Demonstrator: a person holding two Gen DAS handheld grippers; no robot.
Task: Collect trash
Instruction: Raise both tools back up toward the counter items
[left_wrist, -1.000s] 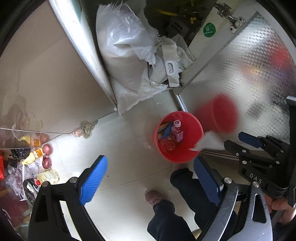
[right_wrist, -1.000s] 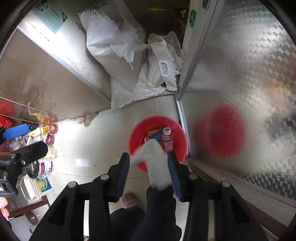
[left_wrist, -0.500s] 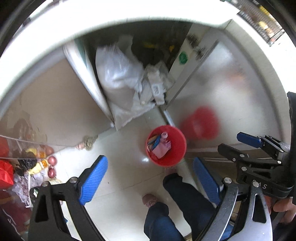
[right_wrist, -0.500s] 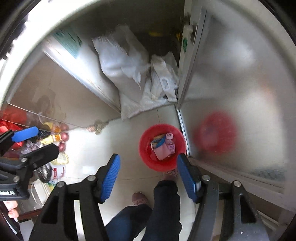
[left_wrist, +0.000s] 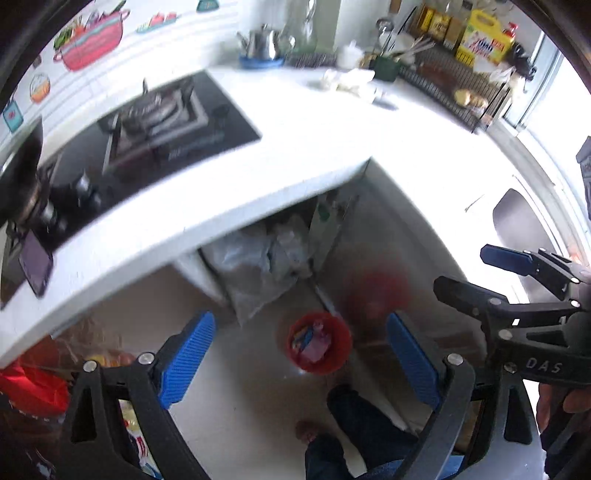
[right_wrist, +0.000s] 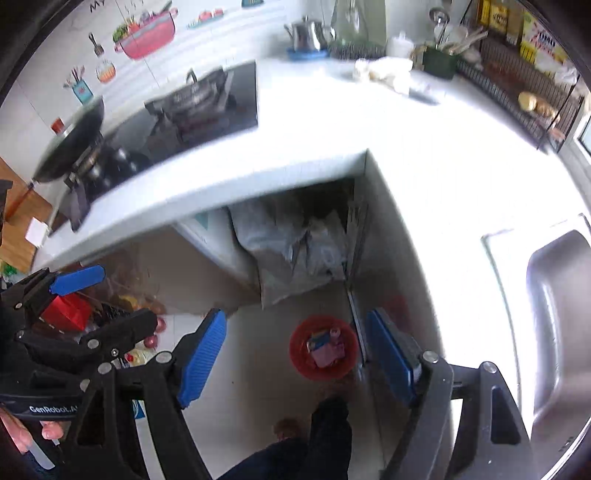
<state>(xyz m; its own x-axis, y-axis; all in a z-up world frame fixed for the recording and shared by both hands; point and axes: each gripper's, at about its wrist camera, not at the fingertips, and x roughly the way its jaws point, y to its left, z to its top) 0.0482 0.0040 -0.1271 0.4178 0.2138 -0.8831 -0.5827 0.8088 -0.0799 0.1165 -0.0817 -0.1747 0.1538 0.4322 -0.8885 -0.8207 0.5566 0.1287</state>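
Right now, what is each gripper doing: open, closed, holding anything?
Left gripper: open, holding nothing.
Right gripper: jaws opening, nothing between them.

Bucket on the floor below the counter's corner (bags behind it).

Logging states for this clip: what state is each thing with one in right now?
Left gripper: open, empty.
Right gripper: jaws opening, nothing between them.
Red bin: upright on the floor, trash inside.
Cabinet door: open.
Pan: on the stove.
Kettle: upright on the counter.
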